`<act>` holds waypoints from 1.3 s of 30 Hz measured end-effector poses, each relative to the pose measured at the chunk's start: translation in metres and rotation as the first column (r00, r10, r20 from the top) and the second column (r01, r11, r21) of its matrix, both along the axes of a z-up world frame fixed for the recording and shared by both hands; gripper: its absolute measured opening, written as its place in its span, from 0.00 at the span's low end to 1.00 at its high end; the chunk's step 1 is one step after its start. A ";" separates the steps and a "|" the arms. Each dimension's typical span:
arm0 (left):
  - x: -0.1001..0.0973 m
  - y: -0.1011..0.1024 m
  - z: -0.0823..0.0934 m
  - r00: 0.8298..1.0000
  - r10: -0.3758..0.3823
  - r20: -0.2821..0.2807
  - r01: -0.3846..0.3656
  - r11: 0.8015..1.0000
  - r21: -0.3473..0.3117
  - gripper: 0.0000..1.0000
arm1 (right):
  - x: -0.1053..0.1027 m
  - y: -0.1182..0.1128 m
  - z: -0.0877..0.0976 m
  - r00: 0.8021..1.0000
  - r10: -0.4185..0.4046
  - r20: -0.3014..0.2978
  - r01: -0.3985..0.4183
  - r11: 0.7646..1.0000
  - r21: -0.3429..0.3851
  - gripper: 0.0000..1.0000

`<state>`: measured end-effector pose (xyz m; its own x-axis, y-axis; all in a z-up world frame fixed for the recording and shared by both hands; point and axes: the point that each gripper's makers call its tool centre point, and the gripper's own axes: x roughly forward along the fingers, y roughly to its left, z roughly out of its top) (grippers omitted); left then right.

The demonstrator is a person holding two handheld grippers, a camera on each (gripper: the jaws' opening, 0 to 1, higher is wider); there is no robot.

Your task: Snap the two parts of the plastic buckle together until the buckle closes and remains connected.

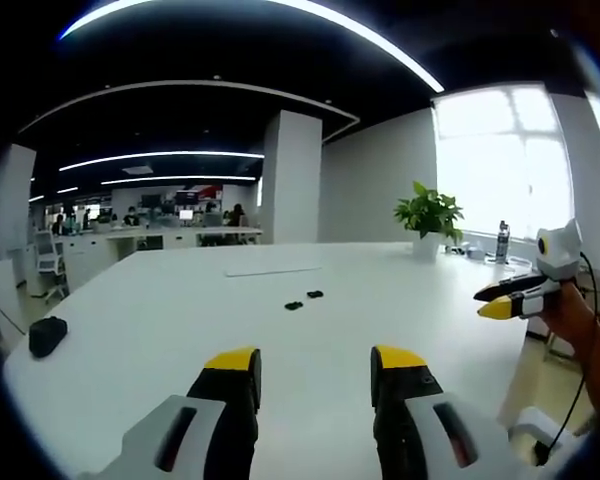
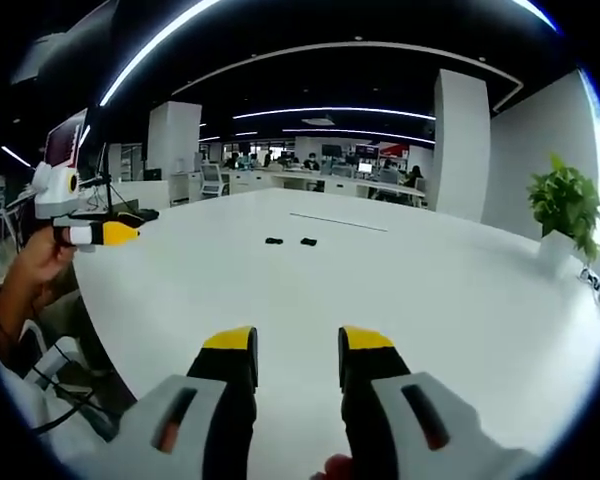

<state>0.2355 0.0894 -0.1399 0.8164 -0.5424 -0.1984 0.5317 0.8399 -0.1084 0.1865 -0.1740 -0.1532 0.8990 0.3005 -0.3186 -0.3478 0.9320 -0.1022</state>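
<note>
Two small black buckle parts lie apart on the white table, well ahead of both grippers: one part nearer, the other part just right of it. In the right gripper view the same parts lie side by side with a gap between them. My left gripper is open above the table's near edge, nothing between its yellow-tipped fingers. My right gripper is open too and holds nothing. Each gripper appears in the other's view: the right gripper at the table's right side, the left gripper at its left side.
A black object lies near the table's left edge. A flat sheet lies beyond the buckle parts. A potted plant and a bottle stand at the far right by the window. Office desks and people are far behind.
</note>
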 end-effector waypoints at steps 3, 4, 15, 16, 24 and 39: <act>0.000 -0.002 0.002 1.000 -0.008 0.002 0.008 1.000 0.003 0.44 | 0.001 -0.004 -0.002 1.000 -0.009 -0.009 0.009 1.000 0.009 0.32; 0.000 -0.003 0.002 1.000 -0.009 0.001 0.009 1.000 0.003 0.44 | 0.001 -0.003 -0.002 1.000 -0.010 -0.012 0.010 1.000 0.011 0.32; -0.002 -0.013 -0.010 1.000 -0.026 -0.017 0.025 1.000 -0.017 0.44 | -0.001 0.003 -0.009 0.999 0.008 -0.053 -0.011 0.999 -0.052 0.32; -0.002 -0.014 -0.010 0.999 -0.030 -0.018 0.030 0.999 -0.015 0.44 | -0.001 0.003 -0.009 0.998 0.008 -0.055 -0.011 0.999 -0.050 0.32; -0.001 -0.012 -0.003 1.000 -0.031 0.000 0.031 1.000 -0.001 0.44 | 0.000 0.003 -0.004 0.999 -0.001 -0.036 0.000 0.999 -0.039 0.32; 0.003 -0.009 -0.001 1.000 -0.008 -0.005 0.008 1.000 -0.007 0.44 | 0.012 0.003 0.007 1.000 0.027 0.007 -0.027 1.000 -0.014 0.32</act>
